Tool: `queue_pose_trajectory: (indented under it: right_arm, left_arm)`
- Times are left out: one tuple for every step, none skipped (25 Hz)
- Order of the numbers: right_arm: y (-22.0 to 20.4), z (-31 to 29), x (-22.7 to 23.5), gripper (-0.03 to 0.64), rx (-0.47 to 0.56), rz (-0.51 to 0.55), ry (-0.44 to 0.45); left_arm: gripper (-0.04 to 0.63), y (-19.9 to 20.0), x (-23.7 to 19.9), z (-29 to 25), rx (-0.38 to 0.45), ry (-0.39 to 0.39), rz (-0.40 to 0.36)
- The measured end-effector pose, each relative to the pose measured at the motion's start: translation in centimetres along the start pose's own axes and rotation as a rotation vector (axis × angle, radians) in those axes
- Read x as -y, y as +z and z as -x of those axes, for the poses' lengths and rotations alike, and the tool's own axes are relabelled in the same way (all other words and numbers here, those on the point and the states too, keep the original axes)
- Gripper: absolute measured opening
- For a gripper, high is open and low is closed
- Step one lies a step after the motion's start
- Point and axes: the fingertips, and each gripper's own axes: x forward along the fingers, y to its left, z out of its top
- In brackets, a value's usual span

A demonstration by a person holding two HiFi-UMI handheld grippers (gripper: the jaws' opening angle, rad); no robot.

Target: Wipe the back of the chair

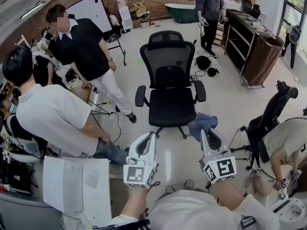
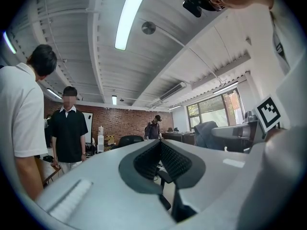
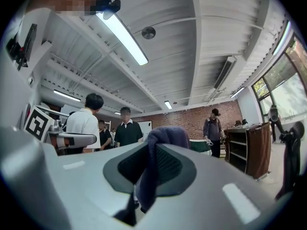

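Observation:
A black mesh office chair stands in the middle of the floor in the head view, its seat facing me and its back on the far side. My right gripper is shut on a blue cloth, held just short of the seat's right front corner. In the right gripper view the cloth bulges up between the jaws. My left gripper hangs a little in front of the seat's left corner, jaws closed on nothing. The chair is small and far off in the left gripper view.
A person in a black shirt stands left of the chair, and one in a white shirt is nearer on the left. A white table sits at lower left. A second black chair and a brown cart are on the right.

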Motion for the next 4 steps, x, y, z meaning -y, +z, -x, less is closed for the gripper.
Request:
queue_pose_trajectory:
  right_arm:
    - [0.15,-0.08,-0.21,0.038,0.003,0.003,0.0]
    - [0.31,-0.13,-0.37,0.038,0.008,0.008,-0.001]
    - [0.46,-0.17,-0.48,0.038,0.013,0.016,-0.002]
    - [0.6,-0.19,-0.59,0.038,0.018,0.023,-0.004]
  left_arm:
    - [0.064,0.07,-0.09,0.08,0.003,-0.003,-0.001]
    - [0.064,0.07,-0.17,0.13,0.005,-0.005,0.0]
    - [0.064,0.0,-0.24,0.18,0.006,-0.006,0.001]
    - [0.064,-0.1,-0.32,0.22,0.006,-0.007,0.004]
